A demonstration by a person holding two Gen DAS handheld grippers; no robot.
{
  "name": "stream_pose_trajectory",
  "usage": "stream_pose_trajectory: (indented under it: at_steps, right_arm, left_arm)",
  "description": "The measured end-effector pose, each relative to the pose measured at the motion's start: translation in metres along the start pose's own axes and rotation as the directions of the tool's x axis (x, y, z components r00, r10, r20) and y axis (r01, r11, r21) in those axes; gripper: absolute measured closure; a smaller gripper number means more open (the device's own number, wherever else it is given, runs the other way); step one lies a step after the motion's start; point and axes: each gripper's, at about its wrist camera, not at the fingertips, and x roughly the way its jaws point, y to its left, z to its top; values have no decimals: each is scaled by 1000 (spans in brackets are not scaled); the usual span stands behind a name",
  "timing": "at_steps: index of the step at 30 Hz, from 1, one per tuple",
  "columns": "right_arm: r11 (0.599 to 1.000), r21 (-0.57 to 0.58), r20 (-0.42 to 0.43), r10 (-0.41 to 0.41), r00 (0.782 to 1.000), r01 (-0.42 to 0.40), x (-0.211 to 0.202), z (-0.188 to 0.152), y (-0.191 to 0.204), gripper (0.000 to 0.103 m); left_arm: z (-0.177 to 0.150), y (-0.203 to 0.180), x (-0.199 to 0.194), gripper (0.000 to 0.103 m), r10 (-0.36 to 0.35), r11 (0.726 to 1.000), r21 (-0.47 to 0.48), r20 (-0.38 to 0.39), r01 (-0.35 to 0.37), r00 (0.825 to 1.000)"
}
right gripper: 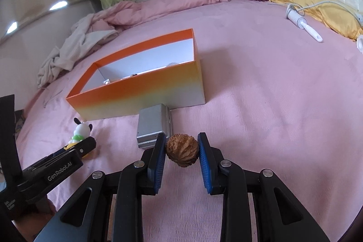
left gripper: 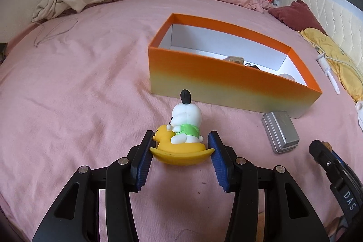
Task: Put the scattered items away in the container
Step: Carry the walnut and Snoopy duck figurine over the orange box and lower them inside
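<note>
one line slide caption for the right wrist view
Right gripper clamps a walnut beside a silver tin, before the orange box.

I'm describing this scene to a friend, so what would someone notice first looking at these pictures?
Probably the orange box, open-topped on the pink bedspread, with a few small items already inside. Next, the left gripper closed on a toy dog riding a yellow duck in front of the box, and the right gripper pinching a wrinkled walnut. A silver tin lies on the bedspread between them, against the box's near wall.
</note>
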Motion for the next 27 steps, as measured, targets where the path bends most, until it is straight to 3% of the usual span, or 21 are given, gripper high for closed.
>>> stream_pose_trajectory:
  at_steps: [2, 6, 13, 22, 27]
  right_arm:
    - [1000, 3, 15, 5, 1000, -5, -3, 5, 1, 76]
    - [1000, 2, 37, 11, 999, -11, -9, 14, 6, 76]
    - [999, -45, 91, 24, 996, -20, -13, 37, 26, 76]
    - [996, -82, 150, 56, 987, -44, -7, 81, 50, 76]
    - [995, -96, 145, 39, 989, -25, 9, 102, 58, 76]
  left_arm:
    - [7, 0, -6, 54, 23, 999, 24, 17, -24, 1000]
    - [24, 3, -14, 54, 6, 1000, 1, 36, -6, 999]
    - [50, -10, -26, 54, -1, 998, 59, 97, -5, 995]
    - [84, -24, -8, 54, -37, 996, 83, 84, 30, 996]
    - [86, -31, 9, 54, -46, 993, 108, 56, 40, 997]
